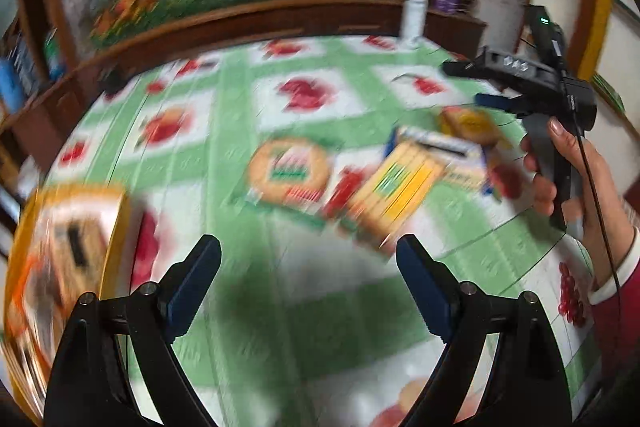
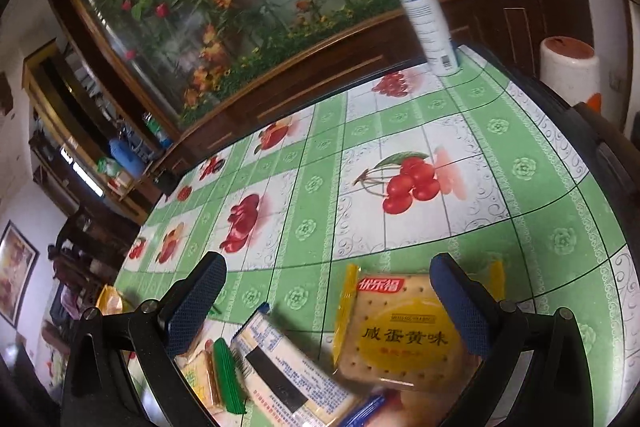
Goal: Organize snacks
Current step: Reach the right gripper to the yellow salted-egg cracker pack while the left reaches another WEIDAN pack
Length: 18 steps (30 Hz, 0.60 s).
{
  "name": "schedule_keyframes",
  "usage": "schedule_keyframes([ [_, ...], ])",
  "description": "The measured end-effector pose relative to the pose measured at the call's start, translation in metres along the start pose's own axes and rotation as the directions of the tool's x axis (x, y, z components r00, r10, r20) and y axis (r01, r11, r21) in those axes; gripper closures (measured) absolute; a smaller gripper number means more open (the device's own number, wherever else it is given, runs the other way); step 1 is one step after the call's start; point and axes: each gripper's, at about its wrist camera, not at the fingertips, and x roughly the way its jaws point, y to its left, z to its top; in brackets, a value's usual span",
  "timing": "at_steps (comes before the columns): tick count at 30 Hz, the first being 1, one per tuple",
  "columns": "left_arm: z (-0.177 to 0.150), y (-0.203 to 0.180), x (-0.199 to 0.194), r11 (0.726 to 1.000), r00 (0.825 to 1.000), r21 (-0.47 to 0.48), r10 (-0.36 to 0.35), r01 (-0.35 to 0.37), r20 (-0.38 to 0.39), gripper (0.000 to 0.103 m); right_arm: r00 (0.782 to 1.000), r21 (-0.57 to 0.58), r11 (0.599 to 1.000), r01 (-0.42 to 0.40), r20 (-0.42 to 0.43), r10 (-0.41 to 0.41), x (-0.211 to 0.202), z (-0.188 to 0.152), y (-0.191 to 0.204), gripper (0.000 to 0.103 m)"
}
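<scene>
- The left claw (image 1: 308, 259) hangs with its two blue-padded fingers spread wide over a desk (image 1: 240, 99) laid with a green-and-white fruit-print cloth; nothing sits between the fingers, and the left wrist view is smeared with blur.
- Ahead of it lie the snacks: a round cracker packet (image 1: 289, 171) flat on the cloth, just beside a yellow striped packet (image 1: 394, 193) that overlaps a blue-edged white packet (image 1: 444, 151), with a yellow cracker packet (image 1: 472, 125) behind them.
- An orange-edged snack box (image 1: 64, 267) stands at the desk's left side, near the left claw.
- The right claw (image 2: 328, 283), held in the person's right hand (image 1: 560, 167), hovers above the cluster with fingers parted and empty.
- Seen from the right wrist, the yellow cracker packet (image 2: 404, 335) lies directly below between the fingers, and the blue-edged white packet (image 2: 288, 367) rests beside it, printed back upward.
- A white spray bottle (image 2: 428, 15) stands upright at the desk's far edge, well apart from the snacks.
</scene>
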Motion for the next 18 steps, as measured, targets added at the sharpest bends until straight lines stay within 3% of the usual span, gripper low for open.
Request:
schedule_keyframes([
  [5, 0.019, -0.028, 0.014, 0.985, 1.0, 0.172, 0.0, -0.004, 0.019, 0.013, 0.999, -0.07, 0.997, 0.01, -0.05, -0.014, -0.014, 0.002, 0.008, 0.0],
  [11, 0.017, -0.046, 0.019, 0.971, 0.999, 0.237, -0.034, 0.036, -0.014, 0.013, 0.986, -0.228, 0.972, 0.052, -0.142, -0.086, -0.03, 0.017, 0.019, 0.0],
  [15, 0.015, -0.05, 0.023, 0.968, 0.998, 0.247, -0.036, 0.045, -0.041, 0.013, 0.967, -0.427, 0.904, 0.015, -0.223, -0.121, -0.026, 0.019, 0.035, 0.0],
  [18, 0.015, -0.052, 0.028, 0.968, 0.998, 0.244, -0.039, 0.052, -0.058, 0.013, 0.939, -0.528, 0.849, -0.008, -0.295, -0.175, -0.017, 0.014, 0.042, 0.0],
])
